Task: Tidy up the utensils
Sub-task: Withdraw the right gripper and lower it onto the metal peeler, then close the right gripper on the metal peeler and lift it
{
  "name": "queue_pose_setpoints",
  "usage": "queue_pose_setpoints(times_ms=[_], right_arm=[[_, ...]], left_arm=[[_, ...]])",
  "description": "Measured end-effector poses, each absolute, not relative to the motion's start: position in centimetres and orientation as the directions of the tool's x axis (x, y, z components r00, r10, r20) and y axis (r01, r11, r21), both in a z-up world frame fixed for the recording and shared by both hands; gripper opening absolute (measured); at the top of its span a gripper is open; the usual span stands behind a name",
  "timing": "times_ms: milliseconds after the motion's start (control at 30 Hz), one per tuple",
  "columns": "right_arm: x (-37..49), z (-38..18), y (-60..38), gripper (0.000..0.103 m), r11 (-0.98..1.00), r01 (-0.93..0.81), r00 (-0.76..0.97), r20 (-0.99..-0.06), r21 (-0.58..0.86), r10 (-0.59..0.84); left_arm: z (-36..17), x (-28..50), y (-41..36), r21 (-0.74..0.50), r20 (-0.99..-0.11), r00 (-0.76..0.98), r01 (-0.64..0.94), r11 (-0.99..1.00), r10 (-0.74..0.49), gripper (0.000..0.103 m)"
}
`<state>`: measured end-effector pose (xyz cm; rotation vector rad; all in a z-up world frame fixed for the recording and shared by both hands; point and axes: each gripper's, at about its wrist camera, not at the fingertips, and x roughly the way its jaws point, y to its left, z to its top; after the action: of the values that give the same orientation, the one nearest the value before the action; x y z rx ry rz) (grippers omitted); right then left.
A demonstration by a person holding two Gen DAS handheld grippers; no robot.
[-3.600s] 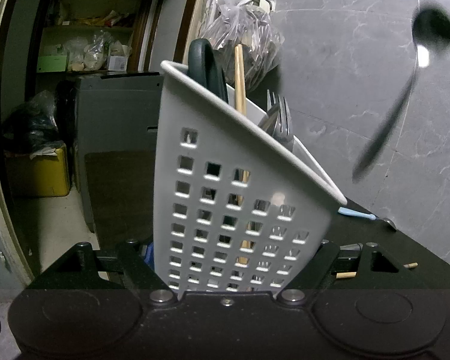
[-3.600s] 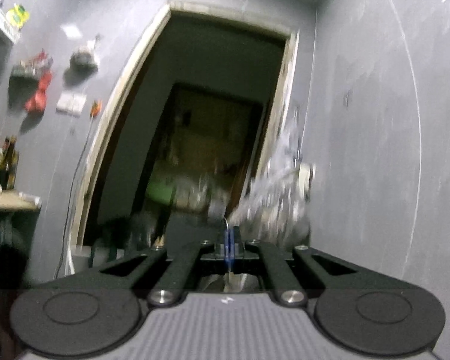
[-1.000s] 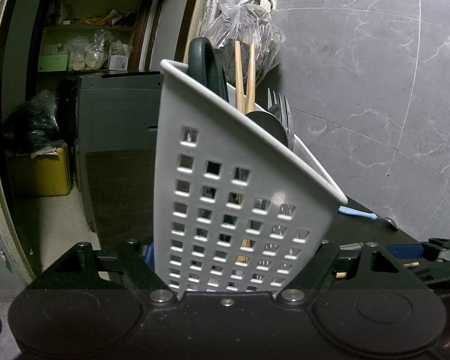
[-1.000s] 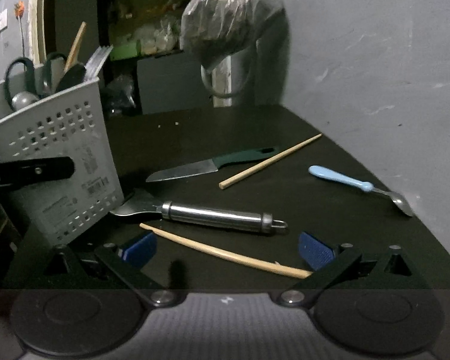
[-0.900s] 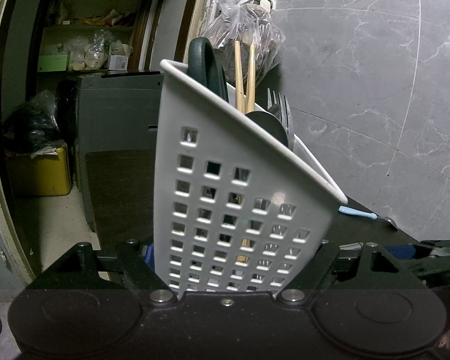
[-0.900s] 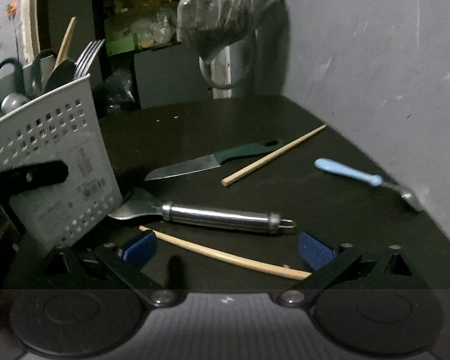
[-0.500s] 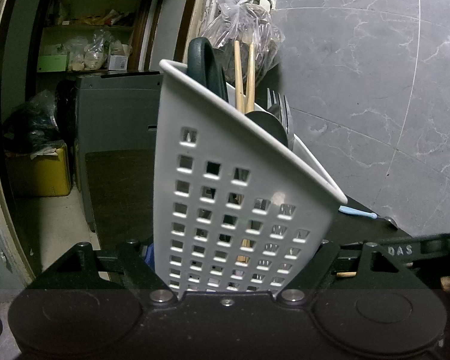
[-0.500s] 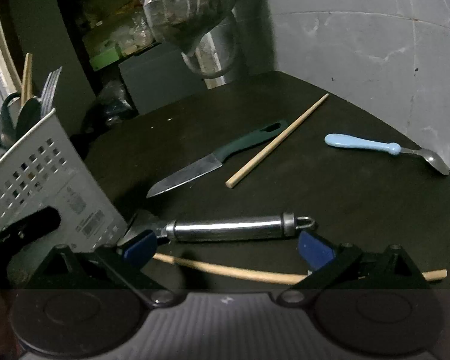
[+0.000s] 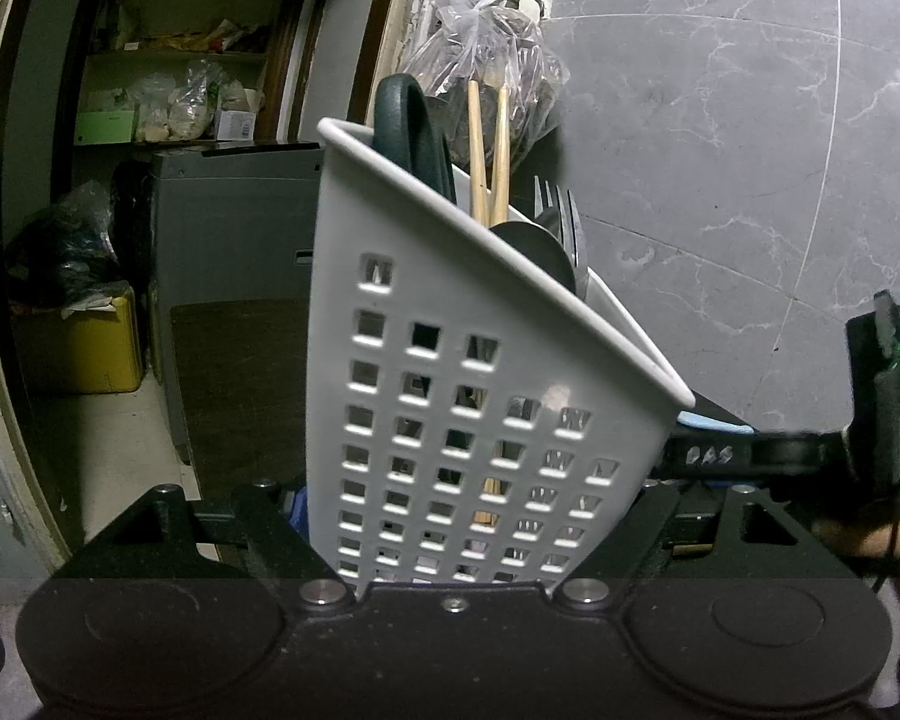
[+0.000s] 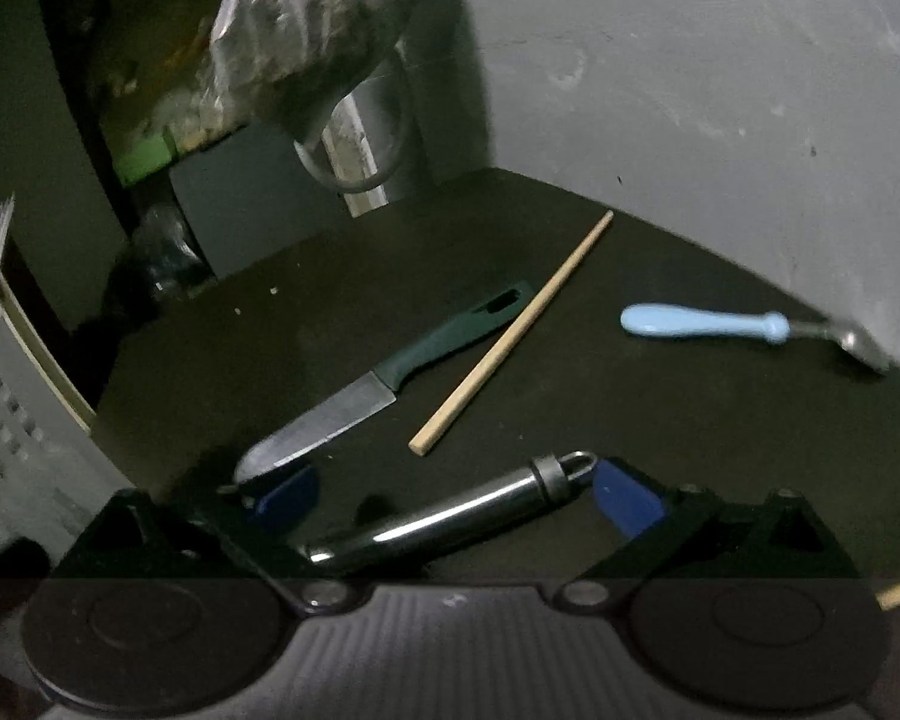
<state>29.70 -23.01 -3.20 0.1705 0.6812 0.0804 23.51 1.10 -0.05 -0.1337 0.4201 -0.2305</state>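
My left gripper (image 9: 468, 510) is shut on a white perforated utensil caddy (image 9: 450, 396), tilted, which fills the left wrist view. In it stand green-handled scissors (image 9: 411, 126), two chopsticks (image 9: 486, 144), a fork (image 9: 561, 210) and a dark spoon (image 9: 534, 252). My right gripper (image 10: 456, 498) hangs low over the dark table with its jaws closing. A steel-handled utensil (image 10: 450, 525) lies lengthwise between the blue pads (image 10: 627, 501), which do not press on it. Beyond it lie a green-handled knife (image 10: 390, 384), a chopstick (image 10: 510, 336) and a blue-handled spoon (image 10: 702, 321).
The caddy's edge (image 10: 6, 420) shows at the left of the right wrist view. A grey wall (image 10: 690, 90) borders the table at the back right, and a plastic bag (image 10: 306, 30) hangs by the doorway. Another chopstick's tip (image 10: 897, 593) peeks out at the lower right.
My right gripper has moved forward and rolled, so the steel handle now lies between its pads and the curved chopstick has slipped beneath it. It shows further into the left wrist view. The left gripper stayed still.
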Motion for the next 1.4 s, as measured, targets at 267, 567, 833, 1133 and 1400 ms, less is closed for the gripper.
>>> queue_pose_setpoints(times_ms=[267, 567, 833, 1133, 1400], right_arm=[[28.5, -3.2, -22.2, 0.052, 0.989, -0.114, 0.783, -0.603, 0.099, 0.151], [26.2, -3.0, -22.4, 0.035, 0.965, -0.25, 0.754, -0.608, 0.08, 0.246], [26.0, -3.0, -22.0, 0.041, 0.959, -0.273, 0.746, -0.613, 0.076, 0.261], [26.0, -3.1, -21.2, 0.051, 0.958, -0.285, 0.745, -0.62, 0.034, 0.244], [25.7, -3.2, -21.2, 0.028, 0.964, -0.264, 0.757, -0.61, 0.042, 0.234]], left_arm=[[-0.1, 23.5, 1.1, -0.175, -0.388, 0.888, 0.193, 0.965, -0.248, 0.081], [-0.1, 23.5, 1.1, -0.175, -0.389, 0.887, 0.193, 0.966, -0.248, 0.081], [-0.1, 23.5, 1.1, -0.174, -0.388, 0.888, 0.193, 0.966, -0.248, 0.081], [-0.1, 23.6, 1.1, -0.174, -0.389, 0.887, 0.193, 0.966, -0.248, 0.081], [-0.1, 23.6, 1.1, -0.175, -0.389, 0.887, 0.193, 0.965, -0.248, 0.081]])
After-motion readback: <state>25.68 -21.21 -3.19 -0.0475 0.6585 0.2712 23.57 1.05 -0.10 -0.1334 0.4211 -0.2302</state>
